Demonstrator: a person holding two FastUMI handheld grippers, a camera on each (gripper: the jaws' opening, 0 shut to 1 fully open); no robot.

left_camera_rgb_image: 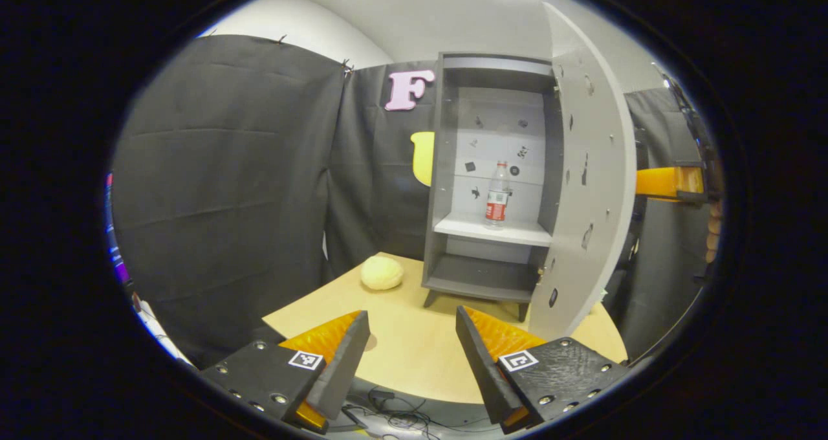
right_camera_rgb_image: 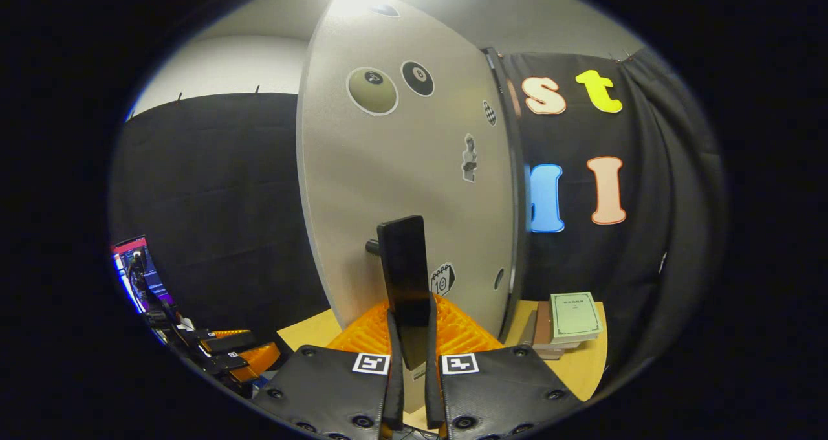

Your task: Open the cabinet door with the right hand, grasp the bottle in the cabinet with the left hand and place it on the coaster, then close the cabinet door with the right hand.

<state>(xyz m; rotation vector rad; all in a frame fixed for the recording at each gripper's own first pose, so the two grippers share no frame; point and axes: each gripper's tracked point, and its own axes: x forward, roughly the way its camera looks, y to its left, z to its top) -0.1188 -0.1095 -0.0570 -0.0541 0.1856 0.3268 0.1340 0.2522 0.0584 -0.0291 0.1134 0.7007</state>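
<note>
The door (left_camera_rgb_image: 592, 187) stood open. The right gripper (right_camera_rgb_image: 409, 343) had its jaws pinching the door's handle (right_camera_rgb_image: 404, 268). The left gripper (left_camera_rgb_image: 411, 349) hovered over the tabletop (left_camera_rgb_image: 401, 356), jaws spread. The bottle (left_camera_rgb_image: 497, 195) stood upright on the cabinet (left_camera_rgb_image: 482, 168) shelf.

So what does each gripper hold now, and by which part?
The right gripper clamps the cabinet door's handle at its lower end. The left gripper holds nothing.
</note>
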